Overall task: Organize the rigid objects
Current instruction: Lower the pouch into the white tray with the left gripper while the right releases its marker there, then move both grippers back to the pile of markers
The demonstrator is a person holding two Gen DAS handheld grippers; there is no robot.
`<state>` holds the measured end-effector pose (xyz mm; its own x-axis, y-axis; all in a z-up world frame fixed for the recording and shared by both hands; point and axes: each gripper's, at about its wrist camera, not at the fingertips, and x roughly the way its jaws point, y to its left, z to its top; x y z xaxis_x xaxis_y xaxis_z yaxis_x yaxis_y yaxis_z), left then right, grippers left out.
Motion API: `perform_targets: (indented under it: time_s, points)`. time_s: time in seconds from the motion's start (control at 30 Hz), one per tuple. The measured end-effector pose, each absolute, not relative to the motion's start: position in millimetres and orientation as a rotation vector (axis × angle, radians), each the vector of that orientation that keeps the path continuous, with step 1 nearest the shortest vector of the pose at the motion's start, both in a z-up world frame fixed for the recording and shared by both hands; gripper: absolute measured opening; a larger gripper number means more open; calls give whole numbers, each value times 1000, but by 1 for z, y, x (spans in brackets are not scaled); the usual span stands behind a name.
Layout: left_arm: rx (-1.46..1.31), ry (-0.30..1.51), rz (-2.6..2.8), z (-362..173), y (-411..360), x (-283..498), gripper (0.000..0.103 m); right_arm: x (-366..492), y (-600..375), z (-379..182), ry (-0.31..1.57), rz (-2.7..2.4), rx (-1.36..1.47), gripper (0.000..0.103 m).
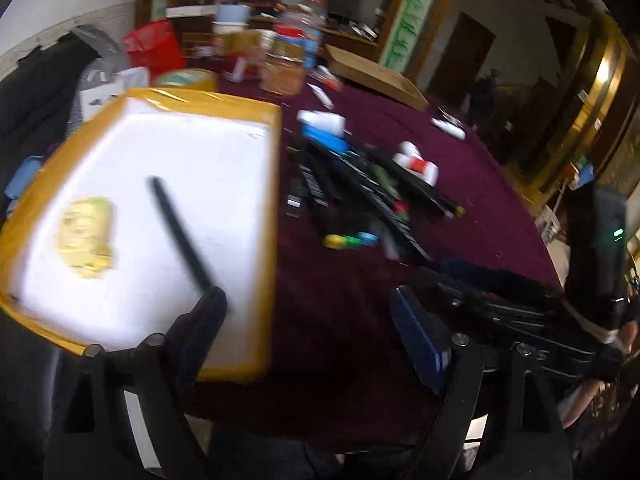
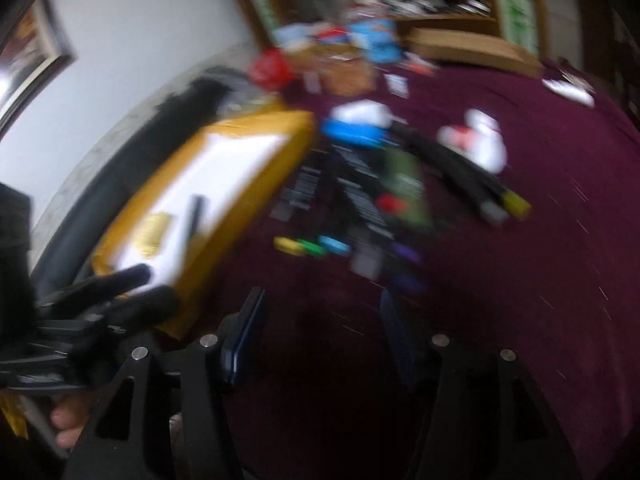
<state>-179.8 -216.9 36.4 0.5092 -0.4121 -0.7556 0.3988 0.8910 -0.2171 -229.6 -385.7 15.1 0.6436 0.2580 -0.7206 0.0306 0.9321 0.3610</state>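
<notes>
Upper centre of both views, pile of pens [image 1: 360, 188] lies ahead of both wide-open, empty grippers, long axes running toward lower right, right gripper [image 2: 324, 336] likely nearer than left gripper [image 1: 312, 320] beside tray [image 1: 276, 216].

A maroon-clothed table [image 1: 460, 200] bears a yellow-rimmed tray [image 1: 248, 104], scattered pens [image 1: 360, 192] and jars [image 1: 284, 60].

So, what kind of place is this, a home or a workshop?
Probably a room in a home, used as a work spot. A round table with a maroon cloth holds snack jars, a cardboard box and a loose pile of pens. Wooden door frames stand behind. I cannot be sure.
</notes>
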Motion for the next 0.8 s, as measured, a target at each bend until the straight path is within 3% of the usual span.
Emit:
perform_targets:
  time_s: [0.27,0.33,0.37,0.57,0.8]
  points:
    - [28,942,-492,29,-253,-185,84,-250,-431,-7,867,81,411,57]
    - [18,937,-453,29,-255,-183,84,-253,-430,-9,829,156,426,81]
    - [6,925,-437,30,-255,-182,84,-253,-427,-10,814,185,406,84]
    - [-38,949,-438,26,-245,-176,84,-257,-385,-10,845,73,167,83]
    - [-31,944,-499,26,-232,-172,84,-248,-391,27,759,79,142,81]
